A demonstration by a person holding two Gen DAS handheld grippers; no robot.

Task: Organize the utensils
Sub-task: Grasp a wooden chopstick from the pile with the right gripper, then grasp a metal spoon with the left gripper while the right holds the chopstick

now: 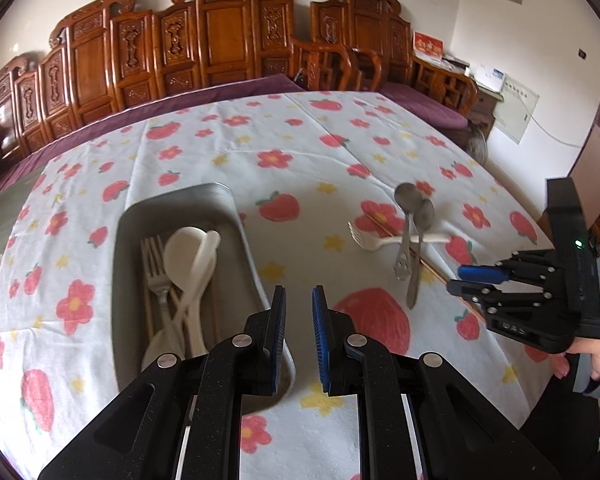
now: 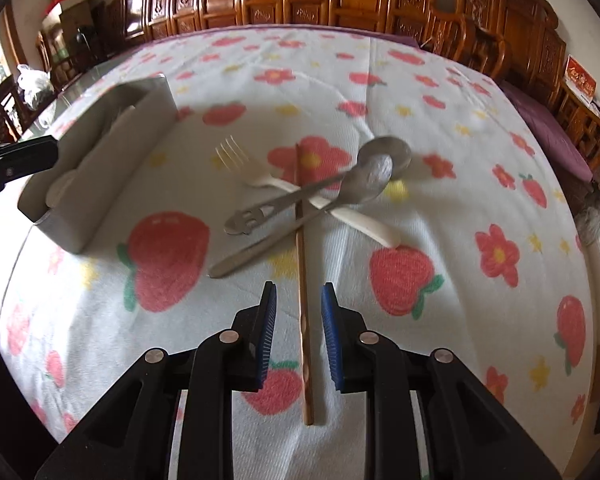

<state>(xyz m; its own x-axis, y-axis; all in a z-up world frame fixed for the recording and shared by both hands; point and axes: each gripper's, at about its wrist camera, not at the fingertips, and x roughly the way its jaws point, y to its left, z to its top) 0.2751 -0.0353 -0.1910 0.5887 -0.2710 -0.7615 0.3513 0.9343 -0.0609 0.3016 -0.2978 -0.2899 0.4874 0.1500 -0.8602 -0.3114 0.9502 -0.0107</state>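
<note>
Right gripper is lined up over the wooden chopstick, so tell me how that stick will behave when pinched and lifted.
The chopstick looks thin and rigid, so it should lift straight rather than sag. Its far end lies under the two metal spoons and the white fork, so lifting will probably disturb them. Being slim, it may pivot between the right gripper pads.

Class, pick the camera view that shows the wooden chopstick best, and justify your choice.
The right wrist view: the chopstick runs almost its whole length up the frame, passing between the right gripper's open fingers. In the left wrist view only a thin stretch of it shows, crossed by the metal spoons.
</note>
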